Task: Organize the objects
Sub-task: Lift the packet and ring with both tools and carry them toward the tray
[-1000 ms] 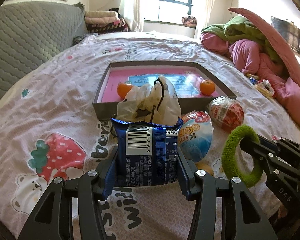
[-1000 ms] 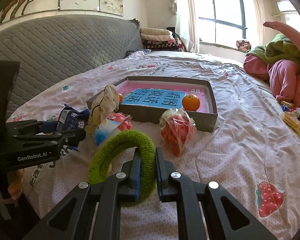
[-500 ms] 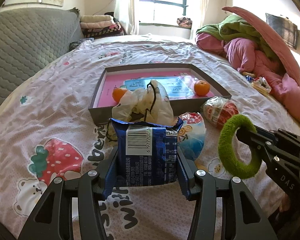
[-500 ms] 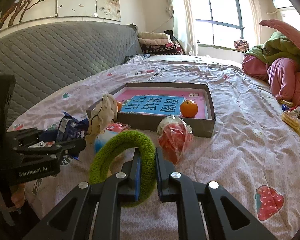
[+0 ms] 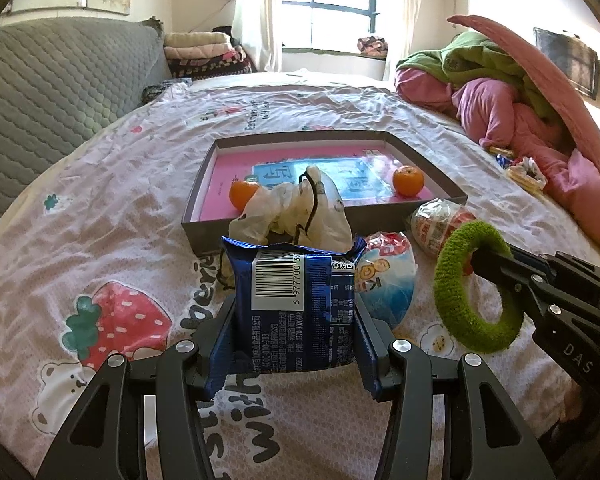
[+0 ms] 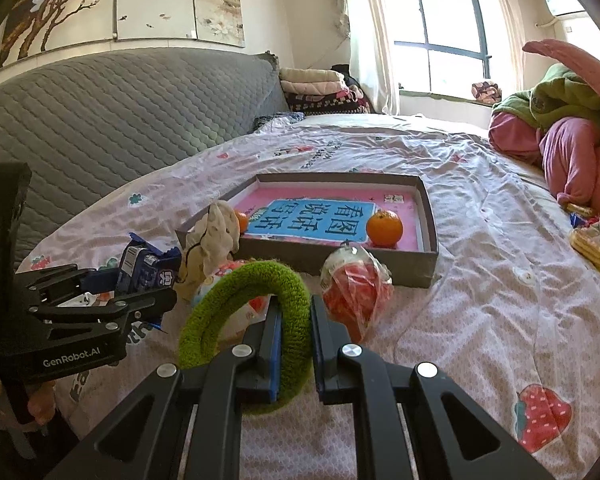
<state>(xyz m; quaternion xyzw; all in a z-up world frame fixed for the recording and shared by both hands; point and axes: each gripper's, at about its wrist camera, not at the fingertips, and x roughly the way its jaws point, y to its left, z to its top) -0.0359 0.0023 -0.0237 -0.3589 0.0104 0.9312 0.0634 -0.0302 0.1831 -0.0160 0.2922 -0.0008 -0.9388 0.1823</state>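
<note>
My left gripper (image 5: 296, 316) is shut on a blue snack packet (image 5: 296, 304), held above the bed; the packet also shows in the right wrist view (image 6: 144, 270). My right gripper (image 6: 294, 320) is shut on a fuzzy green ring (image 6: 244, 308), seen to the right in the left wrist view (image 5: 472, 284). Ahead lies a grey box (image 5: 204, 232) with a pink-and-blue bottom and two oranges (image 5: 408, 181) (image 5: 242, 195). A white drawstring pouch (image 5: 292, 208), a blue-white snack bag (image 5: 386, 280) and a red wrapped item (image 6: 356, 284) lie in front of the box.
The bed sheet (image 5: 100, 208) has strawberry prints. A grey quilted headboard (image 6: 120, 112) runs along the left. Pink and green bedding (image 5: 512, 92) is piled at the right, with small wrapped snacks (image 6: 592, 236) beside it. Folded blankets (image 5: 204, 54) are stacked by the window.
Both grippers have risen slightly and drawn back from the box, each keeping its hold. The objects on the bed have not moved.
</note>
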